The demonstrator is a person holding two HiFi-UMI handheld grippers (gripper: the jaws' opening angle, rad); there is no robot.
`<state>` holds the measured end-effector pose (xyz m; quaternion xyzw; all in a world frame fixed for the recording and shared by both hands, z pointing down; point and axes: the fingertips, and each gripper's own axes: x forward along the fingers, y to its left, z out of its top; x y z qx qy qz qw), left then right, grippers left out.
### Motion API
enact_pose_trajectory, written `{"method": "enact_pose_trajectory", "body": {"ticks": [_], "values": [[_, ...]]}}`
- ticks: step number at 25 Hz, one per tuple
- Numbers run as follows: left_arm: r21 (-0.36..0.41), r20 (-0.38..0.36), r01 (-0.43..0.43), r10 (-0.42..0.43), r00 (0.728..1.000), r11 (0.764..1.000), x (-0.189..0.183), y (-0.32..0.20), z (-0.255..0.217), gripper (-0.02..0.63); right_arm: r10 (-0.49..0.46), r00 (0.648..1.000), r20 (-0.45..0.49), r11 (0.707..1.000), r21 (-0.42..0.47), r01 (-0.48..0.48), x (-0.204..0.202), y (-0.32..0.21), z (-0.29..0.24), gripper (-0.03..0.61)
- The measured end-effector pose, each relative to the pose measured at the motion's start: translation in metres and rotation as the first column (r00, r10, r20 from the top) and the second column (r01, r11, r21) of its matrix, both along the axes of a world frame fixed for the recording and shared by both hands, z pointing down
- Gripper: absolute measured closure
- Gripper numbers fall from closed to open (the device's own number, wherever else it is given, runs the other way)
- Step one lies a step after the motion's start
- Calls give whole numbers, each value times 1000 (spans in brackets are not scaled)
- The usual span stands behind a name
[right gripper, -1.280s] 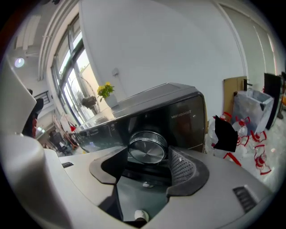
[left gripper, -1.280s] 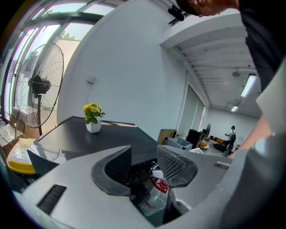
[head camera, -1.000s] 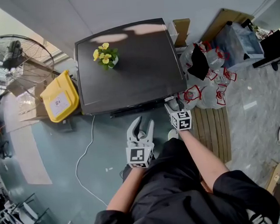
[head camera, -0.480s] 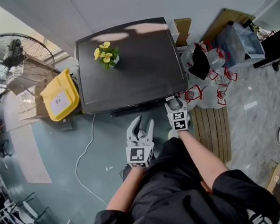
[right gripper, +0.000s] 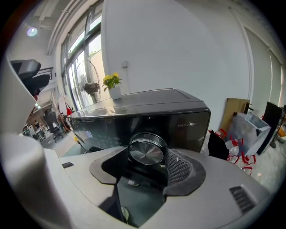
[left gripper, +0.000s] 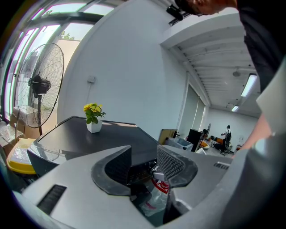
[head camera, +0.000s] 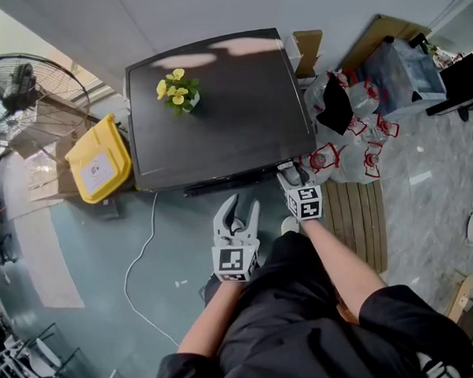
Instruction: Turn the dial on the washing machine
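The black washing machine (head camera: 215, 105) stands against the wall, seen from above in the head view. Its round silver dial (right gripper: 146, 151) sits at the right end of the dark front panel (right gripper: 134, 123). My right gripper (right gripper: 147, 166) is shut on the dial, one jaw against each side of it. From the head, that gripper (head camera: 294, 175) is at the machine's front right corner and covers the dial. My left gripper (head camera: 239, 209) hangs open a little in front of the machine's front edge, with nothing between its fingers (left gripper: 172, 163).
A pot of yellow flowers (head camera: 178, 92) stands on the machine's lid. A yellow bin (head camera: 99, 162) and a big fan (head camera: 22, 81) are at the left. White bags (head camera: 354, 149) and a wooden pallet (head camera: 364, 216) lie at the right. A white cable (head camera: 141, 262) trails over the floor.
The right gripper's marker cube twisted one way and then back at the dial, staying at the machine's front right corner. The left gripper has stayed where it was, open.
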<state>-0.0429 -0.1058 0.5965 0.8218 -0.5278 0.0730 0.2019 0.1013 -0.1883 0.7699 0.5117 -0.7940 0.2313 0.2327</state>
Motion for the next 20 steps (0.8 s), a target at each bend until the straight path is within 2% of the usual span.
{"method": "enact_pose_trajectory", "body": {"ticks": [5,11,16,20], "values": [[1,-2,5,-5,1000,1000,1,-2,1,457,43,993,109,998,-48,-38,3,1,3,327],[-6,-1,9,-9,1000,1000,2,-3,0,457,74,967,244,995,-87,-55,6,1,3,327],[-13,-2,9,-9,1000,1000,3,-2,3,457,48,969,241,996,-87,-27,4,1,3,325],[-17,-17,16,-16,1000,1000,5,-4,3,457,26,982,185,997,-72,-13,4,0,2,325]]}}
